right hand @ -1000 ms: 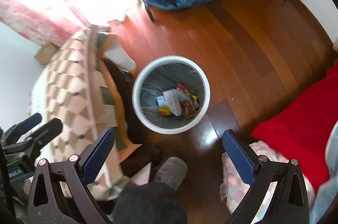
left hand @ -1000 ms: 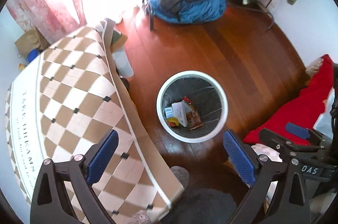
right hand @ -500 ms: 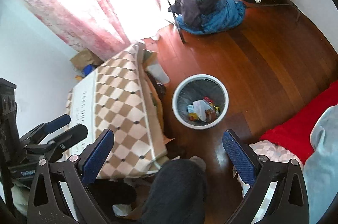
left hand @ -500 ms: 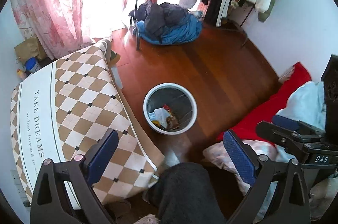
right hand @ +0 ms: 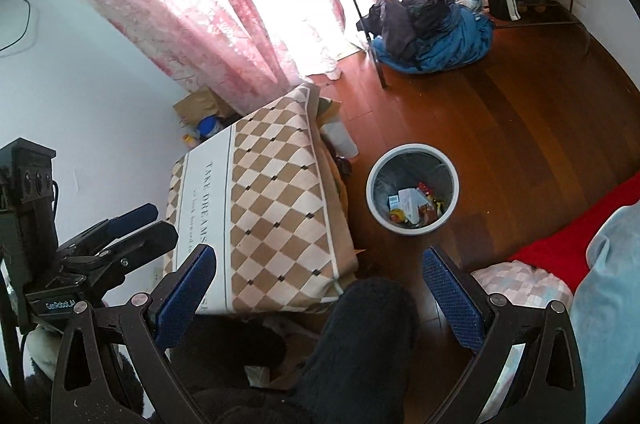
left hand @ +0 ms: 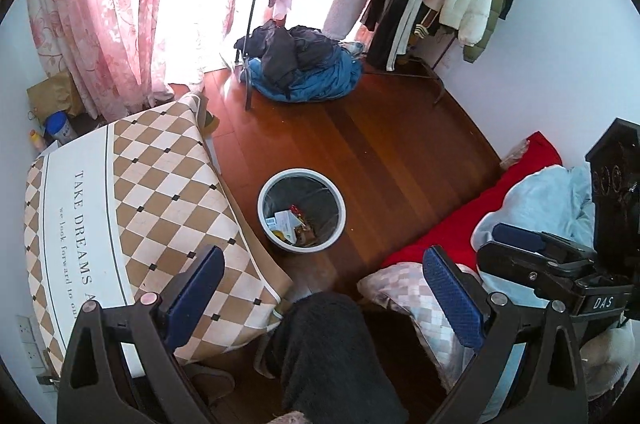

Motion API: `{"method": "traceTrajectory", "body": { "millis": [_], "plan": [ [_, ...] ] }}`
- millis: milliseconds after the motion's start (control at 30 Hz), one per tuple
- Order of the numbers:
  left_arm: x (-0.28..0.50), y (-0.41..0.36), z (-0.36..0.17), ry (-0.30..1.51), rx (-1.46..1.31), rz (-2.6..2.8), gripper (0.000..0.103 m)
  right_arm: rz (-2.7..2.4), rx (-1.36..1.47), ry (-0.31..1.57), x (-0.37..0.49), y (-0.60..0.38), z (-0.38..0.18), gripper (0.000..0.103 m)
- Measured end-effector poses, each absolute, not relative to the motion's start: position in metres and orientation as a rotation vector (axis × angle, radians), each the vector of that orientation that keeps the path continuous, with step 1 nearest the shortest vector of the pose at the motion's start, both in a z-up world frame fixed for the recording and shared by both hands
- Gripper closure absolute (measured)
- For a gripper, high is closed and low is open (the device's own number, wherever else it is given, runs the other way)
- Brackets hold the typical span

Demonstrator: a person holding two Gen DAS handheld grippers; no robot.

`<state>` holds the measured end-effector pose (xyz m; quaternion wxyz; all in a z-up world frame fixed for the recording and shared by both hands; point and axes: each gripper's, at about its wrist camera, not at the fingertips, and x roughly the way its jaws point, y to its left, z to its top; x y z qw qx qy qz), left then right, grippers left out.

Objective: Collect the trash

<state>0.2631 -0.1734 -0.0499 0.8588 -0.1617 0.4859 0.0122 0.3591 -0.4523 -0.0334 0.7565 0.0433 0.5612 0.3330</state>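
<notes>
A dark wooden floor (left hand: 360, 144) runs through a bedroom lit by a window behind pink floral curtains (left hand: 100, 24). Nearest, the left gripper (left hand: 324, 288) and the right gripper (right hand: 320, 284) both hang high with jaws spread wide and nothing between them, above a person's dark fuzzy trouser leg (right hand: 360, 344). Beyond, a white round wastebasket (left hand: 302, 210) stands on the floor beside a checkered tablecloth (left hand: 160, 192), holding trash (right hand: 414, 206) of wrappers and a small carton; farther off lies a pile of blue and dark clothes (left hand: 304, 72).
</notes>
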Motion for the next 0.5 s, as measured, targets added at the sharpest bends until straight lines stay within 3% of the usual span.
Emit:
{"method": "traceTrajectory", "body": {
  "millis": [500],
  "plan": [
    [0.25,-0.173,-0.039,1.016,-0.337,0.017,0.001,0.735,0.064,1.237,0.353,-0.447,-0.025,0.0]
  ]
}}
